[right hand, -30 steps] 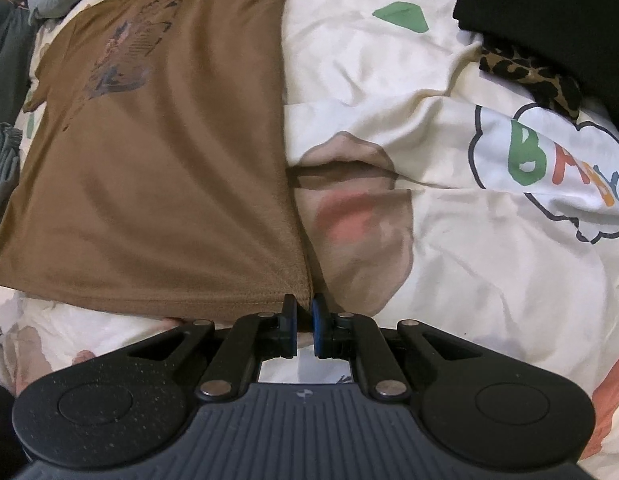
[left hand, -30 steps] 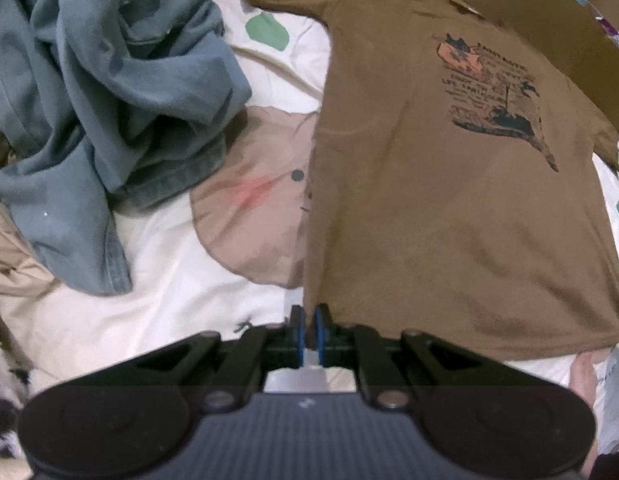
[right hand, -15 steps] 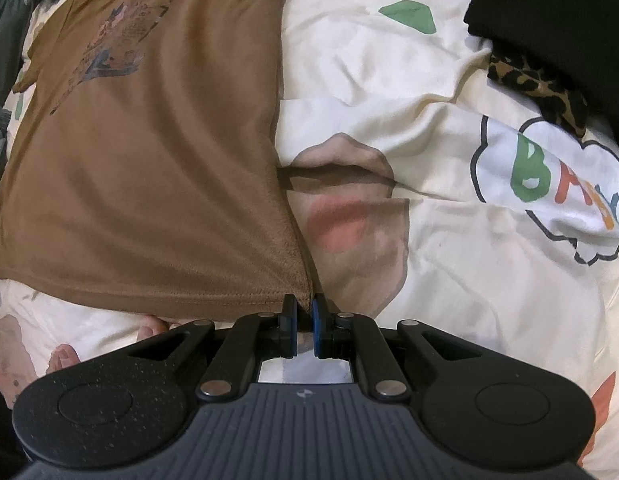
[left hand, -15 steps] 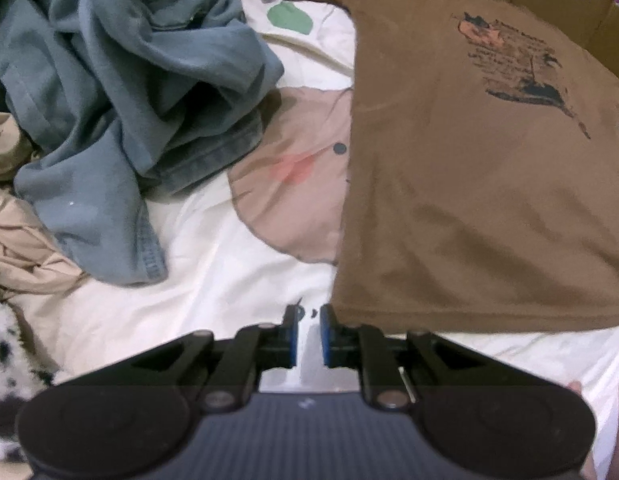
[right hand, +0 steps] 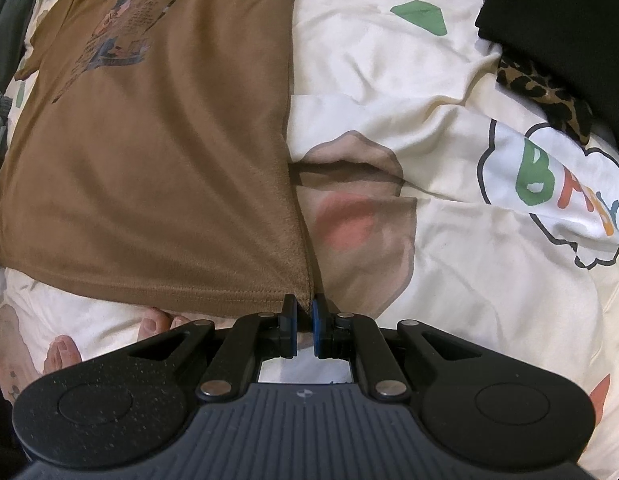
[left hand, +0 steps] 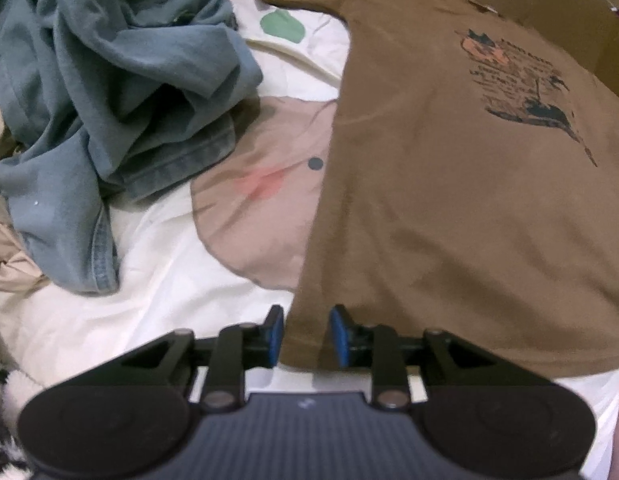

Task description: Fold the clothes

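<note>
T-shirt [left hand: 449, 208], brown with a printed chest, lay flat on the patterned bedsheet [left hand: 161, 312] ahead of the left gripper [left hand: 303, 336]. Its jaws were opening, the shirt's bottom corner lying between the blue pads [left hand: 338, 336] without being pressed. A heap of blue-grey clothes [left hand: 109, 92] sat ahead and to the left.

In the right wrist view, the t-shirt [right hand: 157, 184] spread ahead and left of the right gripper [right hand: 304, 330], whose jaws were closed tight on the hem's other corner. Black cloth [right hand: 565, 20] lay far ahead to the right, and bare toes [right hand: 157, 324] showed just left of the jaws.
</note>
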Available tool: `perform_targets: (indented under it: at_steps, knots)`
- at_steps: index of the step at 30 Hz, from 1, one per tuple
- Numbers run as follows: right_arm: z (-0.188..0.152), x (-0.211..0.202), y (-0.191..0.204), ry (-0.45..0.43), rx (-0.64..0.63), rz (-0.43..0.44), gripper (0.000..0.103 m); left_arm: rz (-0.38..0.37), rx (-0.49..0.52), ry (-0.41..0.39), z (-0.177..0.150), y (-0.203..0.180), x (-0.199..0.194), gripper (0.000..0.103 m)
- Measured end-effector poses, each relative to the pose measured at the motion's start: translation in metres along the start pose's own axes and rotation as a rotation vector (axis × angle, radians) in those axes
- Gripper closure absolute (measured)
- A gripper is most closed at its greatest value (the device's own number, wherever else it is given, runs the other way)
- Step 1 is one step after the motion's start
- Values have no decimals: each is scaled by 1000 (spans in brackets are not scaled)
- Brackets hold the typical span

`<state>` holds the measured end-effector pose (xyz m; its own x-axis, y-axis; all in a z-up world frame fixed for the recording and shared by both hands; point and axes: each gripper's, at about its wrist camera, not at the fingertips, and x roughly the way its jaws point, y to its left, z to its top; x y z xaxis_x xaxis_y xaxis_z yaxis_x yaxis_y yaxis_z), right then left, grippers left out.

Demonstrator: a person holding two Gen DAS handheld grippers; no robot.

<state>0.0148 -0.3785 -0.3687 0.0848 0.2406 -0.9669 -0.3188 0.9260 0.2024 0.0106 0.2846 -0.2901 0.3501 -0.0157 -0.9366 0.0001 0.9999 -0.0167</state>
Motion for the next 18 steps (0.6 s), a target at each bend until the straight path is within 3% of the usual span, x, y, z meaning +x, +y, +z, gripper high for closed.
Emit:
perform_targets:
  at_steps: [2, 3, 4, 5, 12, 18]
  knots:
    - [0, 0, 0, 1, 0, -2, 98, 0, -10, -17, 1, 0, 0, 76]
    - [0, 1, 0, 2, -1, -2, 98, -6, -16, -18, 2, -1, 1, 84]
    - [0, 1, 1, 2, -2, -3, 98, -25, -25, -9, 3, -1, 2, 100]
    - [0, 1, 1, 2, -3, -3, 98, -39, -33, -8, 3, -2, 1, 102]
    - [-1, 1, 1, -3, 3, 0, 98, -105, -55, -88, 6, -27, -26, 102]
    - [-1, 3, 5, 4, -6, 0, 98, -133, -31, -82, 9, -61, -12, 102]
